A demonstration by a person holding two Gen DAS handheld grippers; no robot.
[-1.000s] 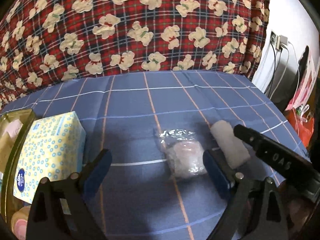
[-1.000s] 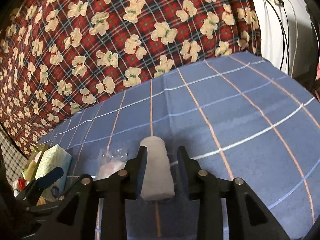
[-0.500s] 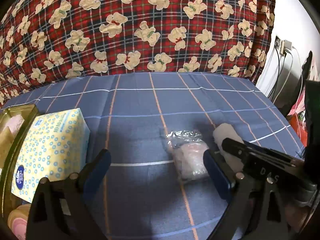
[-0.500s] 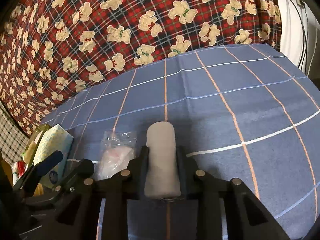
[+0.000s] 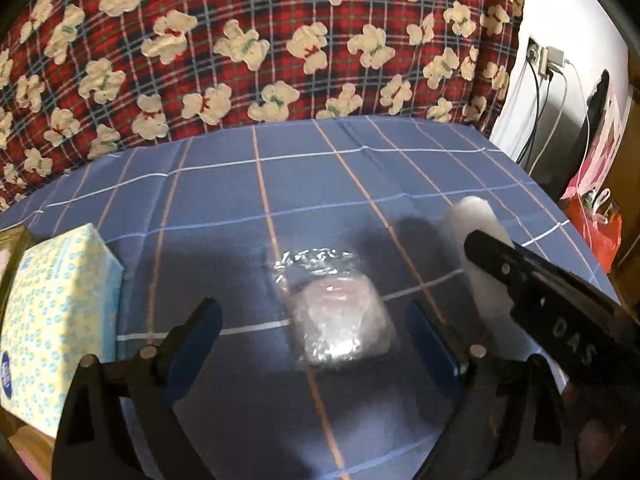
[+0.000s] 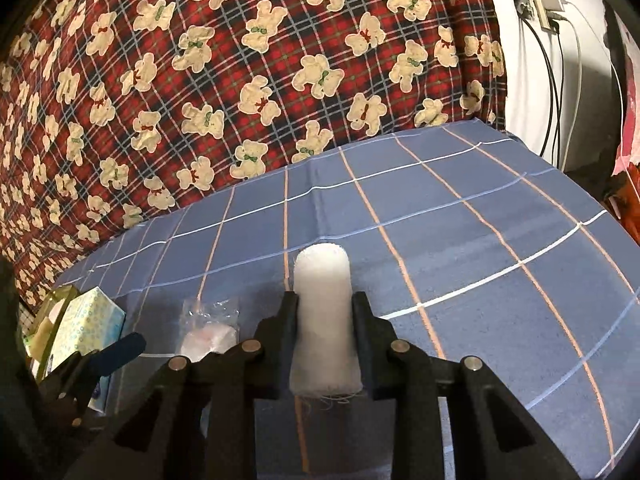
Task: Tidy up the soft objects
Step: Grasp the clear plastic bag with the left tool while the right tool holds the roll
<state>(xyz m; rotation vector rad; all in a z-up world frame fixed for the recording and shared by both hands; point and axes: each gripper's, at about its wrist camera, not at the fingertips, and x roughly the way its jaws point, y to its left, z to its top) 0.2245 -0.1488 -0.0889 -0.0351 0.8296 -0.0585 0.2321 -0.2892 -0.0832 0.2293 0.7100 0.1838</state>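
My right gripper [image 6: 324,308] is shut on a white gauze roll [image 6: 324,320] and holds it above the blue checked cloth [image 6: 460,240]. The roll also shows in the left wrist view [image 5: 480,248], with a right finger [image 5: 540,296] across it. My left gripper [image 5: 316,320] is open, its blue-padded fingers on either side of a clear plastic bag of pink-white soft stuff [image 5: 340,320] that lies on the cloth. The bag also shows in the right wrist view [image 6: 208,332].
A yellow tissue box with blue dots [image 5: 52,312] lies at the left, next to a glass-rimmed tray [image 5: 10,248] with items inside. A red teddy-bear blanket [image 5: 240,40] rises behind the cloth. Wall socket and cables [image 5: 548,80] are at the right.
The right gripper has lifted the gauze roll off the cloth. The left gripper has moved closer to the plastic bag, which now sits between its open fingers.
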